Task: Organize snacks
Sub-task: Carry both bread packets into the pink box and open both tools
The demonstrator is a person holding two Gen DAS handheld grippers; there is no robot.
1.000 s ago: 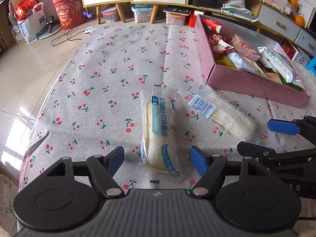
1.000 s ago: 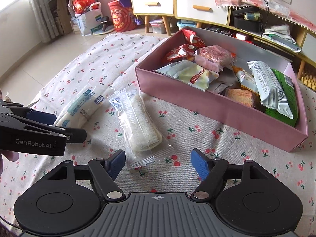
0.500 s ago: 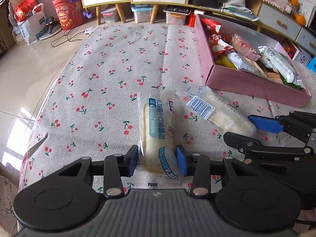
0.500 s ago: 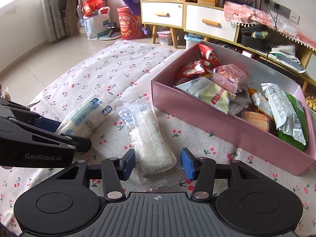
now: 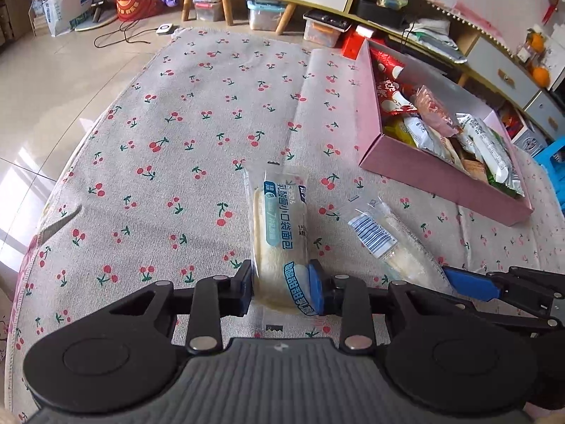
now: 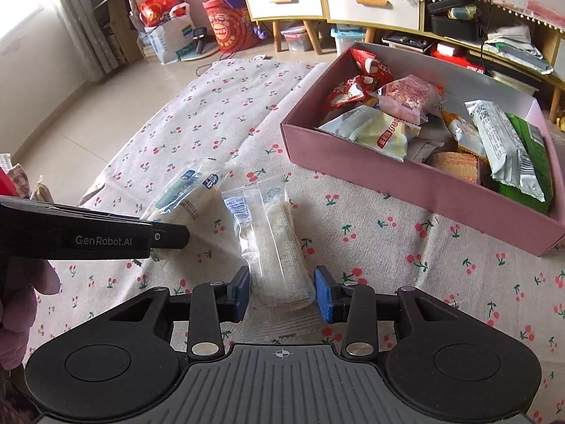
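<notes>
Clamping the near end of the blue-labelled bread packet (image 5: pixel 279 233), the left gripper (image 5: pixel 282 289) has both blue pads pressed against the wrapper's sides, and the packet stretches away from it across the cherry-print cloth (image 5: pixel 176 134). Just right of that packet lies the clear-wrapped bread packet (image 6: pixel 275 247), barcode end pointing away; the right gripper (image 6: pixel 282 291) grasps its near end, one pad on each side of the wrapper. In the left wrist view the right gripper's blue fingertip (image 5: pixel 469 284) shows at the near end of the clear packet (image 5: pixel 392 243). In the right wrist view the left gripper's black finger (image 6: pixel 106 236) crosses in front of the blue-labelled packet (image 6: pixel 187 194), which sits left of the clear one. Farther back and to the right of both packets stands the pink box (image 6: pixel 406 183), open-topped and holding mixed snack bags in red, white, pink and green wrappers. Beyond the cloth's far edge, against the wall, stands a white-drawered cabinet (image 6: pixel 317 0) on wooden legs.
</notes>
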